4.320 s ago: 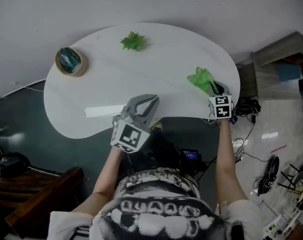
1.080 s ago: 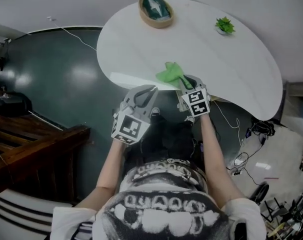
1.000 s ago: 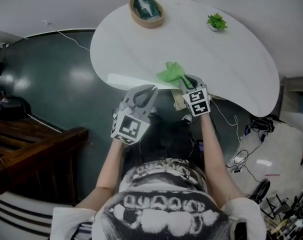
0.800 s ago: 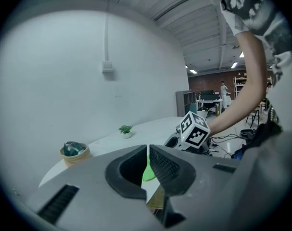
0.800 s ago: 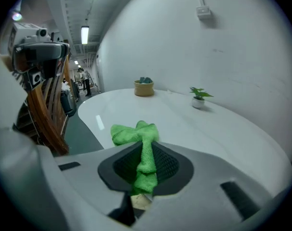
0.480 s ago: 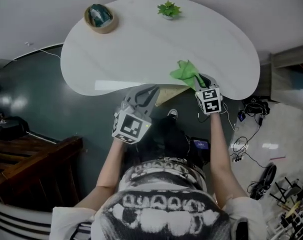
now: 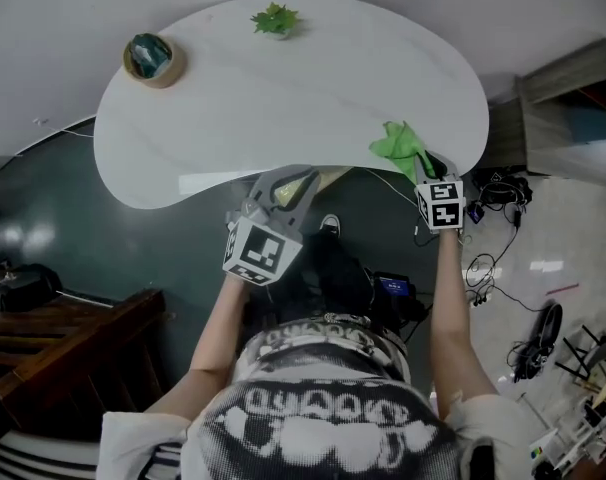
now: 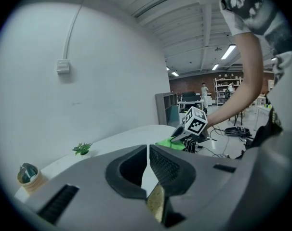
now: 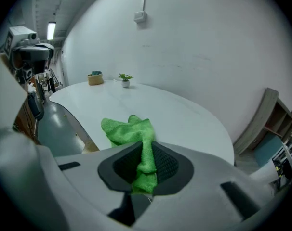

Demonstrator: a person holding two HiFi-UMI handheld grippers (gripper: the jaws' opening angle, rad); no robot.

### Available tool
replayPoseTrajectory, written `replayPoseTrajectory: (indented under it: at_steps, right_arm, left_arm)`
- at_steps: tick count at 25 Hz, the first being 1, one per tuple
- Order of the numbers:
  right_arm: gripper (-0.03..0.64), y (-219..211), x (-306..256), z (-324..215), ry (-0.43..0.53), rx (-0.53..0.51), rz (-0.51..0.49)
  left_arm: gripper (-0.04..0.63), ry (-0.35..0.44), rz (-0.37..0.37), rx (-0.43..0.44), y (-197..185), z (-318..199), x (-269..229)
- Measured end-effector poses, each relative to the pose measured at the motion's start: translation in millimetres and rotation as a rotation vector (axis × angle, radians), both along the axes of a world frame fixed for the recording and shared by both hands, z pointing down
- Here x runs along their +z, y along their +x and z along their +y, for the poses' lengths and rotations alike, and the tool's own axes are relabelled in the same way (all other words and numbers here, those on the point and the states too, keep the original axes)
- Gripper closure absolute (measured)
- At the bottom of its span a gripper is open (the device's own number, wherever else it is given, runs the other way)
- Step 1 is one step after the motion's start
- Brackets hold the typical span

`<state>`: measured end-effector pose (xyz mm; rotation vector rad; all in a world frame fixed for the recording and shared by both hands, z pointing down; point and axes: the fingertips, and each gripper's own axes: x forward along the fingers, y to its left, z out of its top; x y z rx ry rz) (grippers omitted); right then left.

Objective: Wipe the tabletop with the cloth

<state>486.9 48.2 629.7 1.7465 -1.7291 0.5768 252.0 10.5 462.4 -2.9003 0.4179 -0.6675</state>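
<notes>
We hold our left gripper (image 7: 288, 183), jaws pressed together on nothing, off the near edge of the smooth white kidney-shaped tabletop (image 7: 283, 98), while at its right end the crumpled, fuzzy green cloth (image 7: 401, 148) spreads ahead of our right gripper (image 7: 429, 170), which pinches its trailing fold.

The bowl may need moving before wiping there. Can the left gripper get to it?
Probably, with a stretch: the left gripper holds nothing, and only bare tabletop lies between it and the bowl at the far edge.
</notes>
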Motion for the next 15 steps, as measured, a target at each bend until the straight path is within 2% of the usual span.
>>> replayPoseTrajectory:
  at_steps: [4, 9, 15]
  right_arm:
    - [0.565, 37.1, 0.8, 28.6, -0.013, 0.067, 0.014]
    - [0.565, 70.3, 4.2, 57.7, -0.03, 0.132, 0.03]
    - [0.565, 85.9, 4.9, 69.4, -0.029, 0.173, 0.032]
  left_arm:
    - [0.578, 0.006, 0.001, 0.034, 20.7, 9.0, -2.9]
    - [0.578, 0.007, -0.006, 0.049, 29.4, 14.4, -1.7]
    - [0.578, 0.01, -0.018, 0.033, 26.0, 14.3, -1.3]
